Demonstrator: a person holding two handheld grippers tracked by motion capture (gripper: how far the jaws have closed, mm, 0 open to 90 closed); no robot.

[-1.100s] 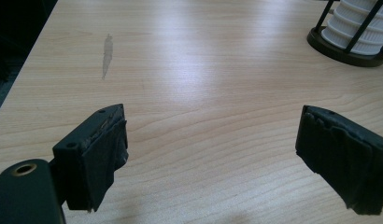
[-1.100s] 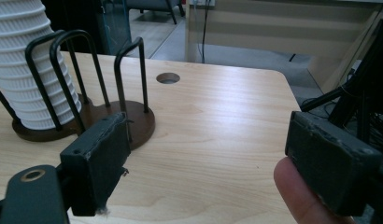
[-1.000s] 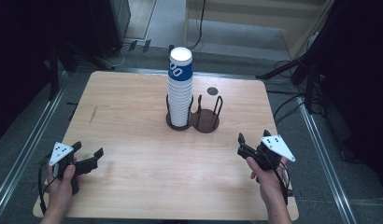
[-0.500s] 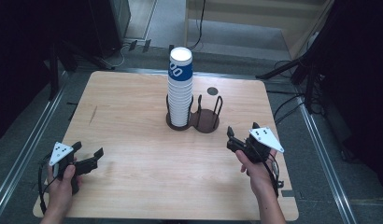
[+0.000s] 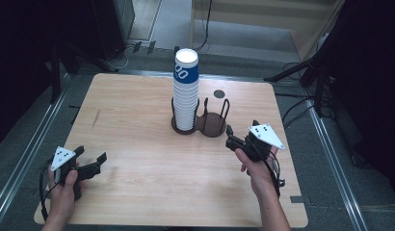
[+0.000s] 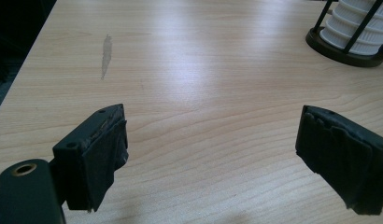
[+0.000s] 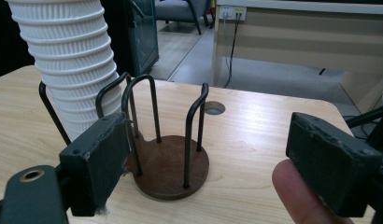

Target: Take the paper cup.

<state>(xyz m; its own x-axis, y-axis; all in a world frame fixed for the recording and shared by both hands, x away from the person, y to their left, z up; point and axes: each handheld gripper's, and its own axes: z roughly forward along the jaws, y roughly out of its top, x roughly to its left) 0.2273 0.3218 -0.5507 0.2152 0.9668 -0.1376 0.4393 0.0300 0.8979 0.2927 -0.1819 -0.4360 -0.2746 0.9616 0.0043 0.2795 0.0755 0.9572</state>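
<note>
Right gripper near the empty cup holder

The left gripper (image 5: 89,165) rested at the table's (image 5: 138,192) seven o'clock corner, released, grasping nothing. At four o'clock, the right gripper (image 5: 241,137) hung with jaws apart and nothing between them, near the empty cup holder (image 7: 173,163). Beside that holder, toward eleven o'clock, stood the tall cup stack (image 5: 186,91).

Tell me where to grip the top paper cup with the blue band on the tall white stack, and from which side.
Grip the blue-banded top cup across its blue wall just under the rim, coming in level from the right gripper side. It stands upright above the black wire holder, so its sides are free; then probably lift straight up.
</note>
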